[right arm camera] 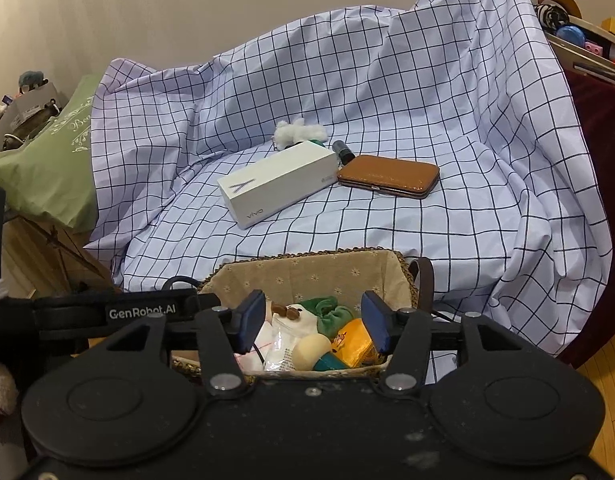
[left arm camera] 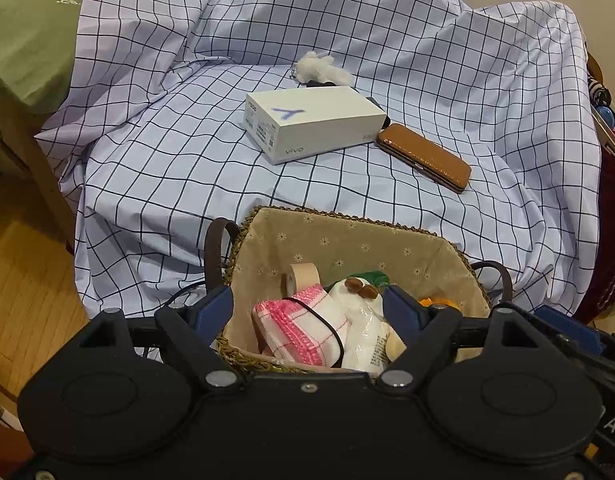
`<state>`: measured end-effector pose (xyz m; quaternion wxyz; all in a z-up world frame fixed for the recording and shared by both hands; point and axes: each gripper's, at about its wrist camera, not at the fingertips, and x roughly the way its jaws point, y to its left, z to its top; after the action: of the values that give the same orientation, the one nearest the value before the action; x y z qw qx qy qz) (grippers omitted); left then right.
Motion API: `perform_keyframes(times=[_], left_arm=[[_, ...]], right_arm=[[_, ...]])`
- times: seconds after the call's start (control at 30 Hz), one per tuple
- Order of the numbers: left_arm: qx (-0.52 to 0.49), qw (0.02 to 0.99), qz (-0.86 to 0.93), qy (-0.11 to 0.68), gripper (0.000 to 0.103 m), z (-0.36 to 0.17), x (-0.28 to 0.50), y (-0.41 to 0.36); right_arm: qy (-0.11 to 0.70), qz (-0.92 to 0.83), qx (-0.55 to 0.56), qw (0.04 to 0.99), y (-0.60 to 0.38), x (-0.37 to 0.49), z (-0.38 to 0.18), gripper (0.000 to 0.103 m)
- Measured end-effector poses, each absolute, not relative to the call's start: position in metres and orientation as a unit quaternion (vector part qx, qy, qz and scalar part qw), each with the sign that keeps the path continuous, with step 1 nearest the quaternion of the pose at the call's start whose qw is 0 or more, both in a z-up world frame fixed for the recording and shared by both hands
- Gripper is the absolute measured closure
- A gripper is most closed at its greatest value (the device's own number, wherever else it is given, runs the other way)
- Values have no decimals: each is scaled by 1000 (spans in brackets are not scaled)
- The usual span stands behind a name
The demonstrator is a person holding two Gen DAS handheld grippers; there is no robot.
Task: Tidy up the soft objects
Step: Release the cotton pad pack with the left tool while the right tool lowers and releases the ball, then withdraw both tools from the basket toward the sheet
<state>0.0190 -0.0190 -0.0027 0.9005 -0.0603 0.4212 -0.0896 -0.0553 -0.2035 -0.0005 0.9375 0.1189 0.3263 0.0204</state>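
Observation:
A woven basket [left arm camera: 347, 236] [right arm camera: 307, 270] with a beige flowered lining stands at the near edge of the checked sheet. In it lie a pink-and-white cloth [left arm camera: 303, 324], a white plush [left arm camera: 363, 320] [right arm camera: 299, 320], a green scrunchie [right arm camera: 331, 312], an orange packet [right arm camera: 355, 340] and a cream ball [right arm camera: 311, 352]. My left gripper [left arm camera: 307, 312] hovers open over the cloth and plush, its pads touching neither. Just above the basket's contents my right gripper [right arm camera: 313, 322] is open too, holding nothing. A fluffy white toy [left arm camera: 321, 66] [right arm camera: 299, 132] lies far back on the sheet.
A white phone box [left arm camera: 311, 122] [right arm camera: 279, 178] and a brown leather case [left arm camera: 425, 156] [right arm camera: 389, 176] lie mid-sheet, with a dark cylinder [right arm camera: 343, 150] behind them. A tape roll [left arm camera: 303, 276] leans in the basket. A green pillow [right arm camera: 47, 168] sits at the left and wooden floor [left arm camera: 23, 280] below it.

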Motion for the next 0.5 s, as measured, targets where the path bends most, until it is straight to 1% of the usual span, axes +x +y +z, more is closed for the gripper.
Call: perform_keyframes(times=[0.03, 0.1, 0.5], left_arm=[[-59, 900, -90, 422, 25, -3, 19, -19], [-57, 899, -89, 424, 25, -4, 19, -19], [-47, 895, -89, 435, 25, -8, 20, -23]], right_arm=[[326, 20, 119, 938, -203, -55, -1, 45], [327, 16, 121, 937, -204, -55, -1, 42], [334, 5, 128, 934, -208, -53, -3, 37]])
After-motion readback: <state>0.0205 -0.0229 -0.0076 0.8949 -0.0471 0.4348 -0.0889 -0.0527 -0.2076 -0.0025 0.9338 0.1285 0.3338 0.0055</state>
